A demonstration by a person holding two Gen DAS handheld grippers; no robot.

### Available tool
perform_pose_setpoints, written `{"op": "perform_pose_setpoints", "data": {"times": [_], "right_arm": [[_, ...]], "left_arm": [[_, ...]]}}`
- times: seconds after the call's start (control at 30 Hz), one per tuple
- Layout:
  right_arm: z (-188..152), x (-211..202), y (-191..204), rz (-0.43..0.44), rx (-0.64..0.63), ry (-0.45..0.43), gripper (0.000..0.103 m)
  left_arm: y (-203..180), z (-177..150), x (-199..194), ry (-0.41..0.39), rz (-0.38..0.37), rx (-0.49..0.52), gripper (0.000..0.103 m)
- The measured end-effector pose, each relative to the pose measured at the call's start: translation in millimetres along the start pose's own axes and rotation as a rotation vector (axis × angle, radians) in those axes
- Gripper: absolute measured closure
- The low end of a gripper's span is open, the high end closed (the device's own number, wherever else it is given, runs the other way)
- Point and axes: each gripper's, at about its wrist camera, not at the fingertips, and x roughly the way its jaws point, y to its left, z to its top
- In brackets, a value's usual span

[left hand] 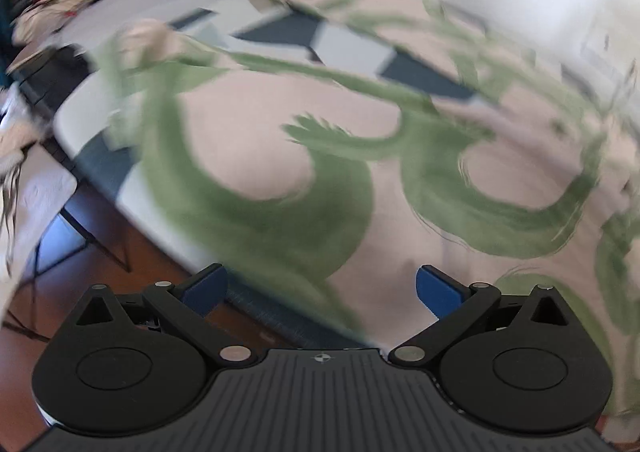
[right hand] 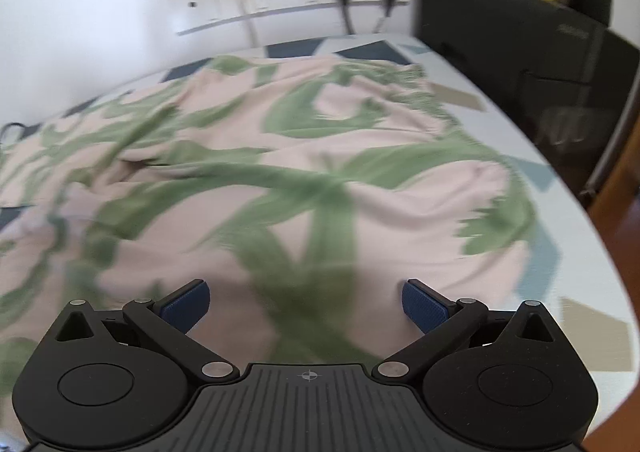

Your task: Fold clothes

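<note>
Left wrist view: the left gripper (left hand: 322,288) hangs with jaws spread and empty over the pink cloth with green brush-stroke print (left hand: 280,156), which lies rumpled across the patterned bench (left hand: 352,48). The right gripper (right hand: 306,304) is likewise spread and empty. Best to flatten it, then pinch matching corners. No writing is legible.

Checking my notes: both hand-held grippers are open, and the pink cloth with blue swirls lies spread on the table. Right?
Not quite: the swirls on the cloth are green, as the right wrist view shows. The left hand-held gripper and right hand-held gripper are open.
</note>
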Motion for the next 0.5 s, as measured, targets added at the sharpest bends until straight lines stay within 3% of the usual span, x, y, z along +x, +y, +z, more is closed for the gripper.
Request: {"op": "perform_pose_setpoints", "data": {"times": [0.07,0.13,0.17,0.3,0.5], "right_arm": [[1.8,-1.9,6.4,0.032,-0.011,0.010,0.001],[3.2,-4.0,12.6,0.060,-0.021,0.022,0.001],[2.6,-5.4,15.6,0.069,-0.025,0.026,0.001],[-1.8,-9.9,28.4,0.071,-0.049,0.039,0.001],[-3.8,-18.6,46.8,0.031,-0.043,0.053,0.001]], "left_arm": [[18.2,-12.1,-10.8,-0.043,-0.030,-0.017,0.006],[37.1,-17.6,-14.3,-0.048,-0.064,-0.014,0.034],[46.3,-14.1,-11.2,-0.031,-0.065,-0.007,0.038],[79.0,-1.6,-8.8,-0.069,-0.095,-0.118,0.038],[99.3,10.3,-16.8,-0.138,-0.225,-0.168,0.040]]}}
